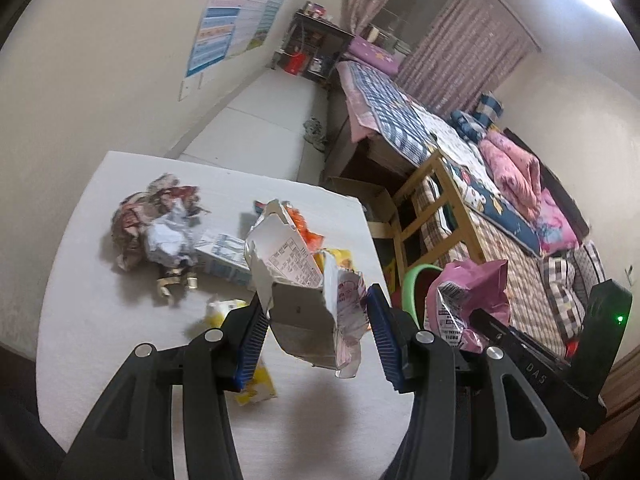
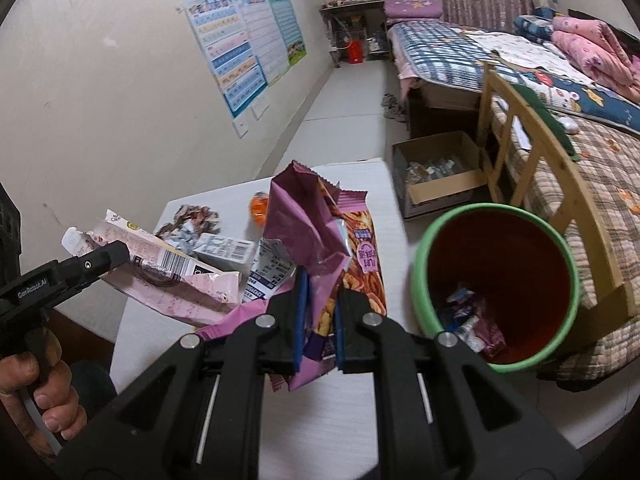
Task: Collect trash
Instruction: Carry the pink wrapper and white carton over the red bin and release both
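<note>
Two grippers [image 1: 316, 332] [image 2: 318, 320] grip wrappers: torn carton [image 1: 296, 280], purple snack bag [image 2: 312, 232]

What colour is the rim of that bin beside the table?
Green, with a reddish-brown inside. The bin shows best in the right wrist view.

Wall posters [image 2: 248, 52], patchwork-quilted bed [image 2: 560, 92], wooden chair frame [image 2: 532, 152], cardboard box [image 2: 436, 172] on the floor.

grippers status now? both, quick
Left gripper: closed on a torn pink-and-white carton.
Right gripper: closed on a purple snack bag.
</note>
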### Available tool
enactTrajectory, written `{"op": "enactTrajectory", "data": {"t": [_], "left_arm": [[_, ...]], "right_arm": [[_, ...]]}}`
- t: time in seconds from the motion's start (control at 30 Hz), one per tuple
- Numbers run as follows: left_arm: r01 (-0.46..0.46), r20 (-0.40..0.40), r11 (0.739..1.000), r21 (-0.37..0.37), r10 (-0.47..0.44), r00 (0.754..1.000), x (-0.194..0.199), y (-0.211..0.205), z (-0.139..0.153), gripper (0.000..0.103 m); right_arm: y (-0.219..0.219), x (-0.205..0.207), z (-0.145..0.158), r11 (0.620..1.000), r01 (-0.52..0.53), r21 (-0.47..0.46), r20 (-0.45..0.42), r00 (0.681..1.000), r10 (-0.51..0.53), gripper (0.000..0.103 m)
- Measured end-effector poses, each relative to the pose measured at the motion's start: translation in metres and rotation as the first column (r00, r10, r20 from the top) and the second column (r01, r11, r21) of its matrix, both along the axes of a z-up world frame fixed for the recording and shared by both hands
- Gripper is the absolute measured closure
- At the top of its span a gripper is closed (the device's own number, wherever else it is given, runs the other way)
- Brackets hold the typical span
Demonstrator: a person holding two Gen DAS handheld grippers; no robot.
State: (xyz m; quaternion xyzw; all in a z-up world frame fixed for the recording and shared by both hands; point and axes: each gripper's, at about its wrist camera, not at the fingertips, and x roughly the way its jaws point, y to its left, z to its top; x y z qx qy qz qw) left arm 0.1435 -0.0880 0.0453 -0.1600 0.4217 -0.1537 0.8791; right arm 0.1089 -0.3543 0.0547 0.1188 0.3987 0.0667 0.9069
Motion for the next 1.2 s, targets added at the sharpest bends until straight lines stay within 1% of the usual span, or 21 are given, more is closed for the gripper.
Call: {"op": "enactTrajectory", "data": {"t": [0.23,0.47,0.67,0.83,0.97,1.03,1.2], "left_arm": [[0.087,0.006,0.995,0.04,-0.087,0.996,0.003,-0.055,0.003,0.057],[0.185,0.022,0.98,0.074,-0.187,0.982,0.007,-0.117,0.01,0.057],[0.256,0.04,0.961,0.105,-0.261,0.964,0.012,-0.17,0.016,0.057],[0.322,0.038,0.937,0.137,-0.329,0.943,0.014,-0.217,0.014,0.057],[0.357,0.029,0.921,0.155,-0.366,0.93,0.014,-0.241,0.01,0.057],[0.378,0.012,0.911,0.164,-0.385,0.923,0.016,-0.252,0.004,0.057],[0.394,-0.026,0.901,0.179,-0.396,0.918,0.021,-0.261,-0.013,0.057]], "right_arm": [[-0.048,-0.011,-0.001,0.998,0.069,0.003,0.003,0.998,-0.069,0.091],[-0.1,-0.016,-0.003,0.99,0.144,0.013,0.007,0.99,-0.144,0.091],[-0.145,-0.02,-0.011,0.978,0.207,0.017,0.002,0.978,-0.207,0.091],[-0.174,-0.023,-0.021,0.969,0.247,0.028,-0.011,0.969,-0.247,0.091],[-0.188,-0.018,-0.029,0.963,0.267,0.031,-0.024,0.964,-0.266,0.091],[-0.192,-0.014,-0.034,0.963,0.269,0.028,-0.034,0.963,-0.268,0.091],[-0.197,-0.004,-0.05,0.962,0.27,0.025,-0.062,0.961,-0.268,0.091]]}}
